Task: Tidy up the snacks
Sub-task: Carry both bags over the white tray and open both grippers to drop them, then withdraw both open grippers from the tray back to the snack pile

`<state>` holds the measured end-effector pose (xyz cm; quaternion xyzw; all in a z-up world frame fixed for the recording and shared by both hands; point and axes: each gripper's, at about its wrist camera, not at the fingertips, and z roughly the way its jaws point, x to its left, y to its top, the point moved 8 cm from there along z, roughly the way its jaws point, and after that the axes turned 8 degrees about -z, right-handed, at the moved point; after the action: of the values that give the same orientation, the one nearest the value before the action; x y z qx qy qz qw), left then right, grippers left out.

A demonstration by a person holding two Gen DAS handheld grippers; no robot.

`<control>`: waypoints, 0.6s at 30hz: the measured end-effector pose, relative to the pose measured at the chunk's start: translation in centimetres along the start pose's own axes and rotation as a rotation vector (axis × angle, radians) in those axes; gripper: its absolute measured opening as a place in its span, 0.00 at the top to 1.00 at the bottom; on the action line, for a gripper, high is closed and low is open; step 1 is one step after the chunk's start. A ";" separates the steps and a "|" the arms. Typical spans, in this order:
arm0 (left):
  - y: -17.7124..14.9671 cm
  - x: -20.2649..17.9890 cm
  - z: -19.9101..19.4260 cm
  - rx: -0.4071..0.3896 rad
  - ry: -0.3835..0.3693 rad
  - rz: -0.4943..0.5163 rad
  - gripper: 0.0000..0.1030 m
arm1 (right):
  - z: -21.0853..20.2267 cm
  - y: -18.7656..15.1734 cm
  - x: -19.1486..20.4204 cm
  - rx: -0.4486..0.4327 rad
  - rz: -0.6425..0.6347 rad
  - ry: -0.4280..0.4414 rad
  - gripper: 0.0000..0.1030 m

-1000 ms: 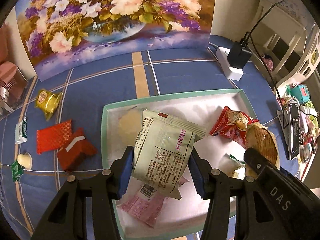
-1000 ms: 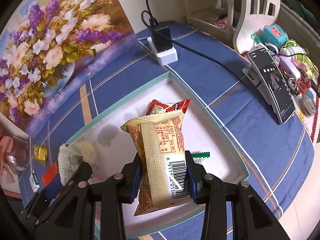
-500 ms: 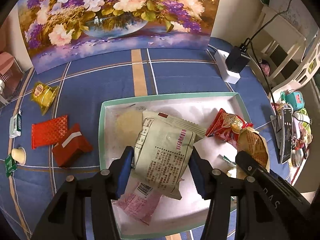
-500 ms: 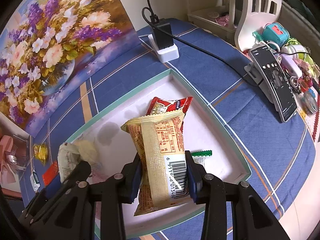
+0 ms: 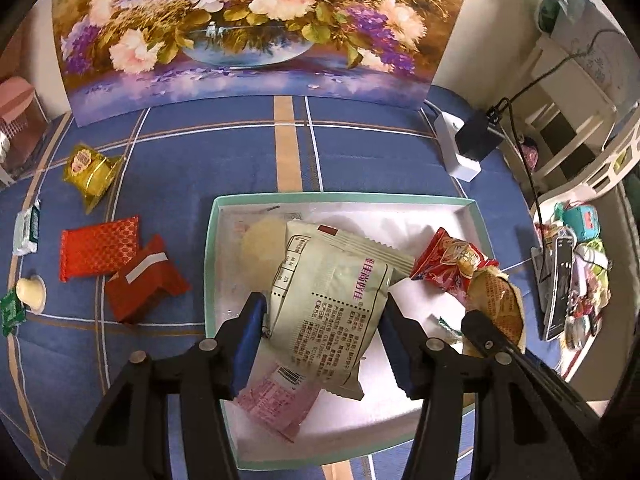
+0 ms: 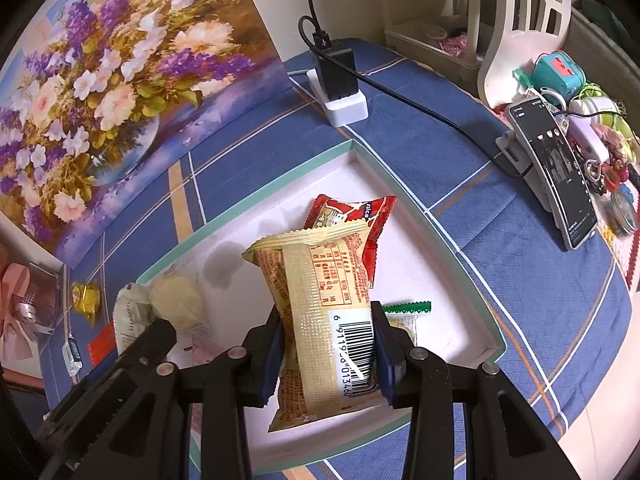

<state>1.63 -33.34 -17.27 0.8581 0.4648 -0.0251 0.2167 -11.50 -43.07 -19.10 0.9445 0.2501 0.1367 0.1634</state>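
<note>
The left gripper (image 5: 322,338) has just been opening its jaws around the pale green packet (image 5: 334,304), which hangs above the white tray (image 5: 476,216); a small gap shows at the left pad, so the packet may slip and land crooked on the pink packet (image 5: 280,404). The right gripper (image 6: 328,350) is clamped tight on the yellow packet (image 6: 320,316) over the same tray, w/ the red packet (image 6: 352,216) lying under it. Both grippers stand v. close, so they could knock each other, and more snacks e.g. the red pouch (image 5: 98,248) wait on the cloth outside.

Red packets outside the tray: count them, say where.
2. A patterned red packet lies on the cloth left of the tray; a white-striped red packet lies beside it, nearer the tray. Others may be hidden.
</note>
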 end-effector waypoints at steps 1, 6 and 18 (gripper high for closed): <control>0.0 0.1 0.1 0.003 0.001 -0.006 0.44 | 0.1 0.0 0.0 0.002 -0.001 0.000 0.59; 0.2 0.8 0.2 -0.006 0.012 -0.036 0.33 | 0.9 -0.3 0.5 0.031 -0.018 0.007 0.54; 1.4 3.1 -0.4 -0.061 0.042 -0.108 0.11 | 1.3 -0.2 1.6 0.012 -0.059 0.014 0.17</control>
<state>4.41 -31.44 -17.19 0.8252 0.5152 -0.0045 0.2315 -9.79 -42.45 -20.10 0.9367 0.2798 0.1370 0.1599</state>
